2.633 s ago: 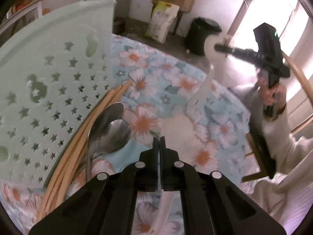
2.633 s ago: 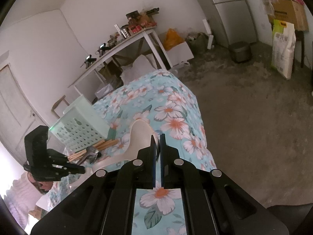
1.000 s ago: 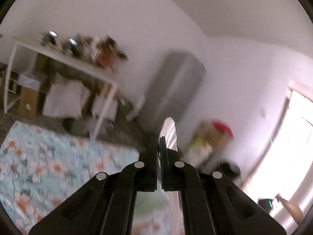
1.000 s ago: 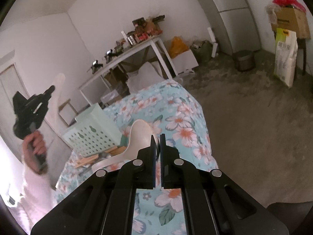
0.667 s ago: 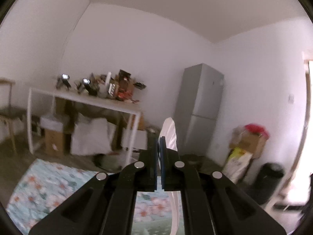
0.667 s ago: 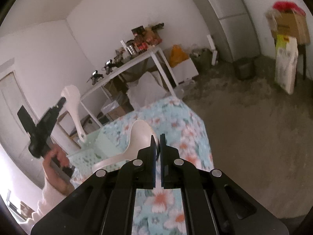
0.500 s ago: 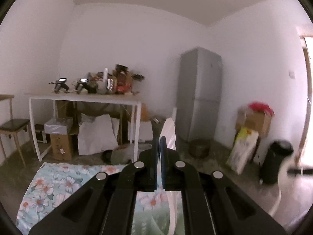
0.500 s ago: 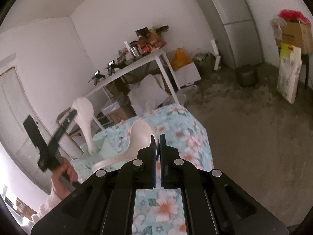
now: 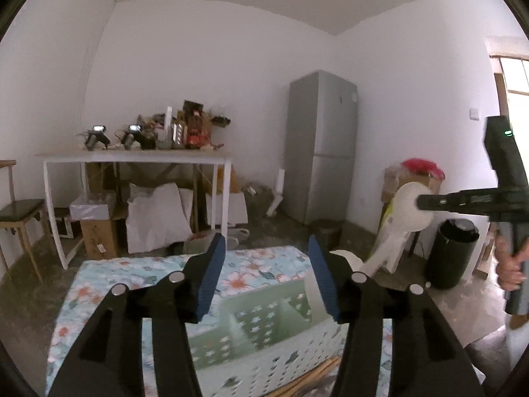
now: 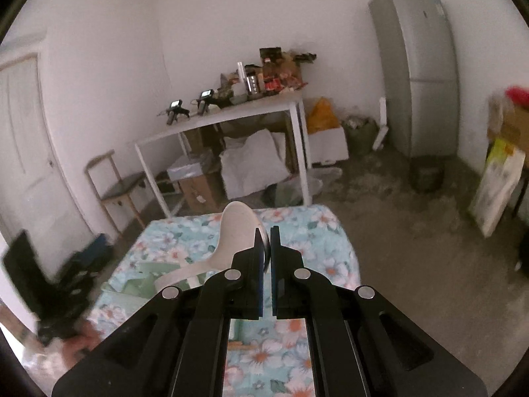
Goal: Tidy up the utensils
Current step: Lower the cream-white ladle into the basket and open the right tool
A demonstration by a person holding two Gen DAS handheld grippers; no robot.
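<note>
Left-wrist view: a pale green plastic basket (image 9: 264, 330) with star-shaped cut-outs stands on a table covered by a floral cloth (image 9: 99, 284). Internal partitions divide the basket into compartments. A white spoon (image 9: 317, 284) stands upright in the far right compartment, its bowl rising above the rim just behind the right finger; the rest of the basket's contents cannot be made out. Wooden chopsticks (image 9: 314, 377) lie on the cloth against the basket's near wall, outside it.

The left gripper (image 9: 267, 274) hovers above the basket, pointing nearly level across the room. Its jaws are opening; the blue pads (image 9: 208, 281) stand well apart with nothing between them, the white spoon lying just beyond the right pad.

At the right edge of the same view the right gripper (image 9: 420, 201) is raised, carried by a hand (image 9: 510, 261) on its handle. In the right-wrist view this gripper (image 10: 267, 244) tilts downward over the cloth, jaws pressed together on the rim of a white ladle (image 10: 236, 231), whose bowl lies to the left of the fingers and whose handle hangs down toward the basket (image 10: 142, 281). The left gripper (image 10: 49, 291) appears blurred at lower left.
</note>
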